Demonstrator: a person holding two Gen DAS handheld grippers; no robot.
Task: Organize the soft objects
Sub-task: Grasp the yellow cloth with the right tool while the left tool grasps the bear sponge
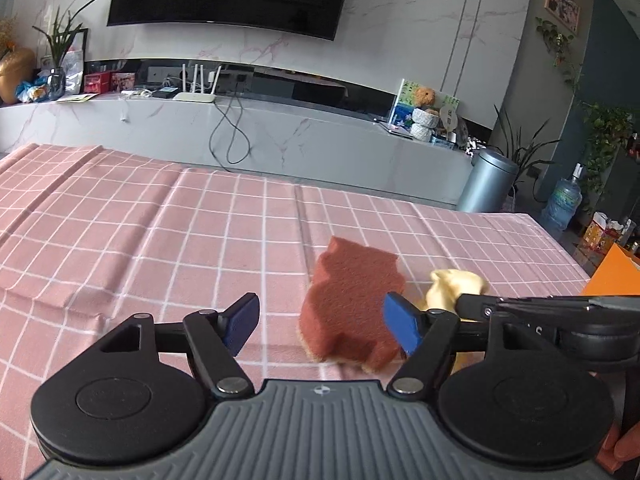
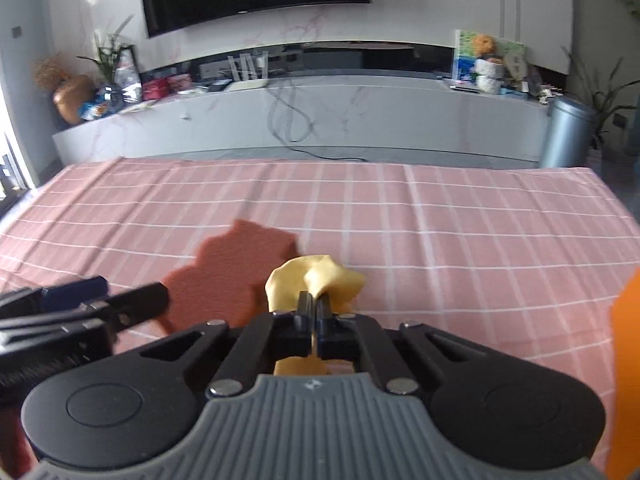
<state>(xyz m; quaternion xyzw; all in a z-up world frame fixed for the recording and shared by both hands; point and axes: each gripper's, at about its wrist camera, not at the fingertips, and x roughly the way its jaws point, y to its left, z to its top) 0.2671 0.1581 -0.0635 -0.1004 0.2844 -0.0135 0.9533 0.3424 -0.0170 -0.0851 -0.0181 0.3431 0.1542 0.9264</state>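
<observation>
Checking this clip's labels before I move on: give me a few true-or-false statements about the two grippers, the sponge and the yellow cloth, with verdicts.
1. The right gripper is shut on the yellow cloth. True.
2. The left gripper is clamped on the brown sponge. False: its jaws stand wide apart, and the sponge lies by its right finger, not pinched.
3. The sponge lies on a pink checked tablecloth. True.
4. The yellow cloth sits on the left of the sponge in the left wrist view. False: it is on the sponge's right.
5. The sponge is a plain rectangle. False: its outline is wavy and notched.
</observation>
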